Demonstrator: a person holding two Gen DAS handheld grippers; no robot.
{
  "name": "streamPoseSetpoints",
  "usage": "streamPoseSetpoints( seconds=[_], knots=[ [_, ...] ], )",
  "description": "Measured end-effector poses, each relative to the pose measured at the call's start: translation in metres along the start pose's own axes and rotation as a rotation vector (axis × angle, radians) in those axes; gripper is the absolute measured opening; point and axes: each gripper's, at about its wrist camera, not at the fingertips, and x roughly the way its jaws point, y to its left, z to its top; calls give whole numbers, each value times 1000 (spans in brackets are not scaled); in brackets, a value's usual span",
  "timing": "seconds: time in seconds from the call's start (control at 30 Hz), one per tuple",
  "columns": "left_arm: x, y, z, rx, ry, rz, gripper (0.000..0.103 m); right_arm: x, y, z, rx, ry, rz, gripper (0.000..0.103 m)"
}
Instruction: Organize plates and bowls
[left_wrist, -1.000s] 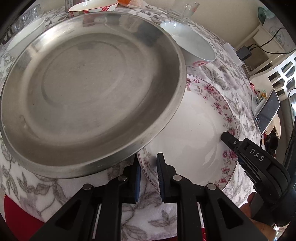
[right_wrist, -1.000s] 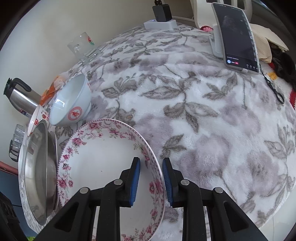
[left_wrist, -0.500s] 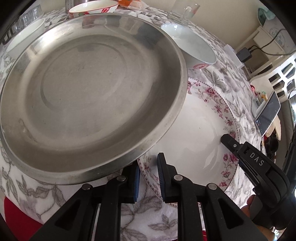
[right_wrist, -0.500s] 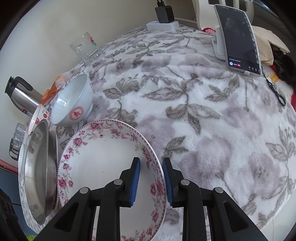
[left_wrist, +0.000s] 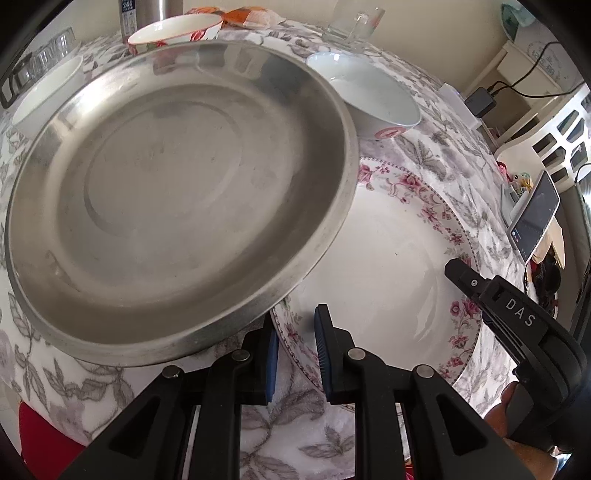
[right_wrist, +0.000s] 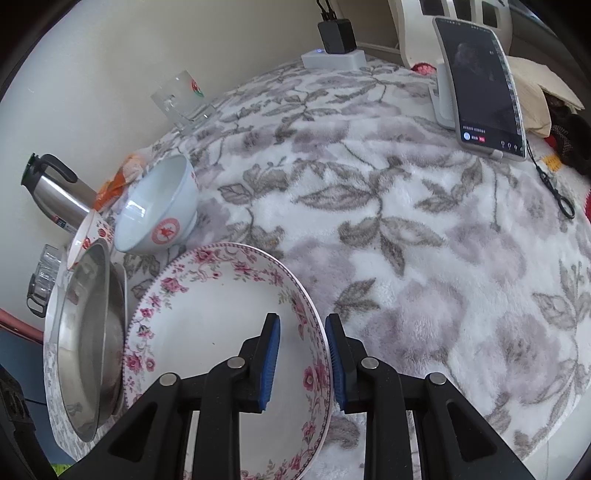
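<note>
The left tool (left_wrist: 294, 349) has its blue-padded jaws set narrowly apart, straddling the near rim of the round white porcelain plate with a pink rose border (left_wrist: 391, 266); the pads look just off the rim rather than pressing it. The wide, shallow stainless-steel dish (left_wrist: 177, 199) sits tilted, its right edge riding over the left part of the floral plate.

The right tool (right_wrist: 302, 356) reaches in from the plate's opposite side, jaws also narrow, one pad inside the rim and one outside, with small gaps showing; I cannot tell whether it grips. From this side the floral plate (right_wrist: 214, 325) lies on the tabletop's fluffy white cloth with grey leaf print (right_wrist: 424, 258), just beside the steel dish (right_wrist: 92, 332).

Behind the plate stands a pale blue bowl with a red round emblem (right_wrist: 162, 210), and a smaller white bowl with red flowers (right_wrist: 88, 232) near a steel flask with black handle (right_wrist: 55, 192).
</note>
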Motion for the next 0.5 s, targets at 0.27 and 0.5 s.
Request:
streamPoseSetpoints(
  seconds=[0.27,0.5],
  knots=[
    [-3,-9,0,44,-21,3,20,-4,-5,0,12,-10,-4,27],
    [-4,-14,-2,69,-26,-7,20,-8,-12,0,9,-21,-9,27]
  ],
)
